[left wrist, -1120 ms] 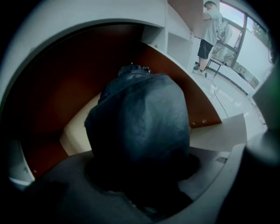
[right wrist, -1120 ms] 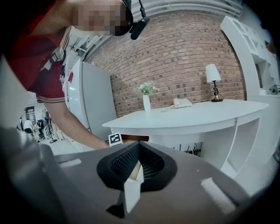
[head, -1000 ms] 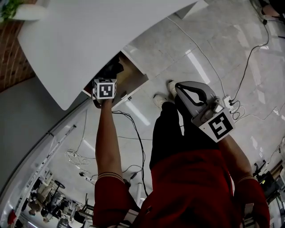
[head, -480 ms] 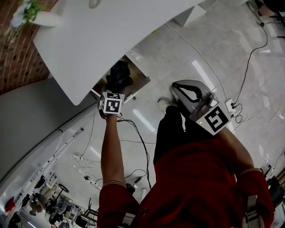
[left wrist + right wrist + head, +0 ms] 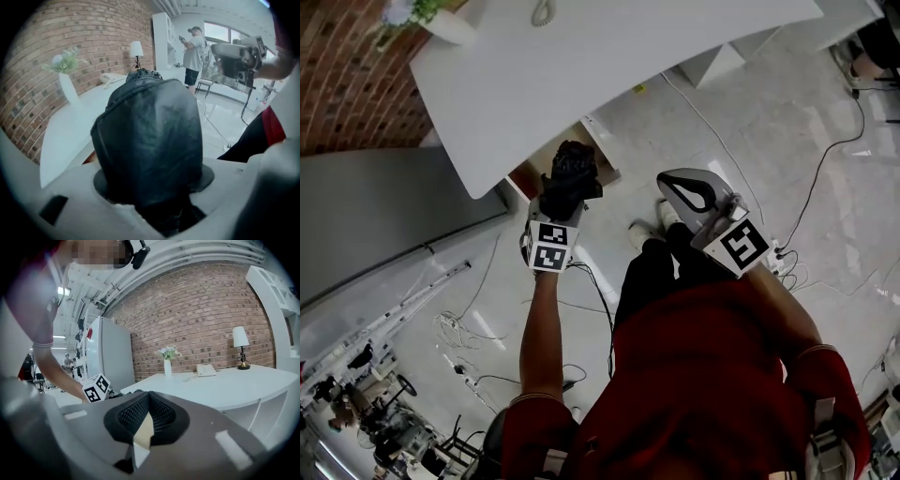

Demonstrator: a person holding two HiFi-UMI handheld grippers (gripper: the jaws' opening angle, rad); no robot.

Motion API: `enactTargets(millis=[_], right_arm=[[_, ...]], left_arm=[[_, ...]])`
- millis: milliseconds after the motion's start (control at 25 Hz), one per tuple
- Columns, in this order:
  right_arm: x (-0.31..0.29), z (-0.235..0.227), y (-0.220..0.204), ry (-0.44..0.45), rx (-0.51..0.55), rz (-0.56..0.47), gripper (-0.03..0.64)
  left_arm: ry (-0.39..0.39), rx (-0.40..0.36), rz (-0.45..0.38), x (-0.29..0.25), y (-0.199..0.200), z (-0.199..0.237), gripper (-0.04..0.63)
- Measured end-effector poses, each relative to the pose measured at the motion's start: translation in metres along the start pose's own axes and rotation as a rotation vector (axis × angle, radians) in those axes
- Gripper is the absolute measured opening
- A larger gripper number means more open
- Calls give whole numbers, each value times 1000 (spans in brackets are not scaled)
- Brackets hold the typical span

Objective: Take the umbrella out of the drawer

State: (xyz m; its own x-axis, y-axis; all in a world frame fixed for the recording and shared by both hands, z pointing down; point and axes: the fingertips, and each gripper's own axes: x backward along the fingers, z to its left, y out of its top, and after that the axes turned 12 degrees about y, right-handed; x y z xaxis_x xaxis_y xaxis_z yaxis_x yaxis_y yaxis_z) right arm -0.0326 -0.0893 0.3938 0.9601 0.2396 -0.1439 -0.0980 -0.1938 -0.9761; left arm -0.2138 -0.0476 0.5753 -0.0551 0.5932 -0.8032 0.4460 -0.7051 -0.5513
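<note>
The black folded umbrella (image 5: pixel 570 178) hangs in the air above the open wooden drawer (image 5: pixel 602 161), just off the white table's edge. My left gripper (image 5: pixel 555 214) is shut on its lower end, and its marker cube faces the head camera. In the left gripper view the umbrella (image 5: pixel 150 126) fills the middle, standing up between the pale jaws of the left gripper (image 5: pixel 152 192). My right gripper (image 5: pixel 673 184) hovers to the right of the drawer, apart from the umbrella. In the right gripper view, the right gripper (image 5: pixel 148 405) has its black pads together with nothing between them.
The white table (image 5: pixel 609 56) carries a vase (image 5: pixel 168 366), a phone (image 5: pixel 206 370) and a lamp (image 5: pixel 241 348) by the brick wall. A grey cabinet (image 5: pixel 384 216) stands at the left. Cables (image 5: pixel 825 141) run over the tiled floor. A person (image 5: pixel 192 54) stands far off.
My left gripper has lifted the umbrella up out of the drawer, clear of the table's edge. The right gripper has risen a little.
</note>
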Motion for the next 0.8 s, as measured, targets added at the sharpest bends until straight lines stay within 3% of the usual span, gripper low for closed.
enactTargets(millis=[360,800], right_arm=[[5,9,42,48,36,-39,12],[-6,31,99,127,100,-128,12]], left_arm=[[94,145,-225,97,70,-2,262],[220,274,-585,211,143,23,262]])
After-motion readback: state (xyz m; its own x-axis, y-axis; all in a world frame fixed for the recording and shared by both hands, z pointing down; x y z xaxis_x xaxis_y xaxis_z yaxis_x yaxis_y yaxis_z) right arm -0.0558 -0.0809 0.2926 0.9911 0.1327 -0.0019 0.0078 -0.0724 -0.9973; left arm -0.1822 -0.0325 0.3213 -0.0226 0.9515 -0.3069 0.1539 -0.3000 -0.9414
